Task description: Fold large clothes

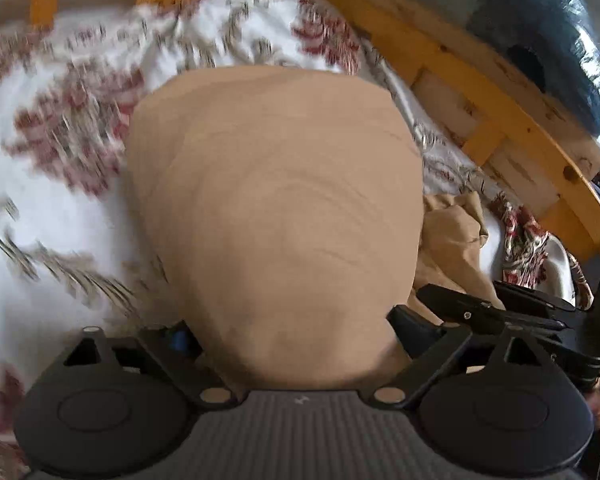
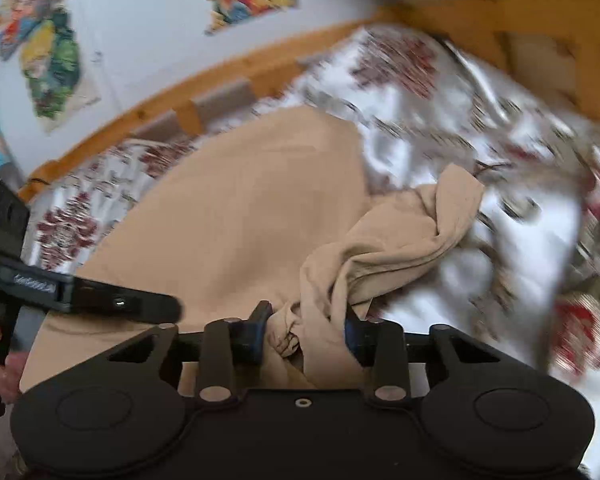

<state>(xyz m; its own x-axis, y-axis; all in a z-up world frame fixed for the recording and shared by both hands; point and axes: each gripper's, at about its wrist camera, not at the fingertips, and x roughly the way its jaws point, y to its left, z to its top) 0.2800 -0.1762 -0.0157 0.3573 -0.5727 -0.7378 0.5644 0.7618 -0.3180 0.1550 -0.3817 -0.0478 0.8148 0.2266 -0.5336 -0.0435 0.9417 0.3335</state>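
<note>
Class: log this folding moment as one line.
right tool: closed on bunched tan garment | left tool: open over it | surface: floral bedspread

Tan garment (image 1: 276, 216) — floral bedspread (image 1: 60, 208)

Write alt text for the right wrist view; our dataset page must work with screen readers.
The right gripper has its jaws closed around a bunched fold of a tan garment spread on a floral bedspread. The left gripper reaches in from the left, and a wooden bed frame runs behind.
</note>
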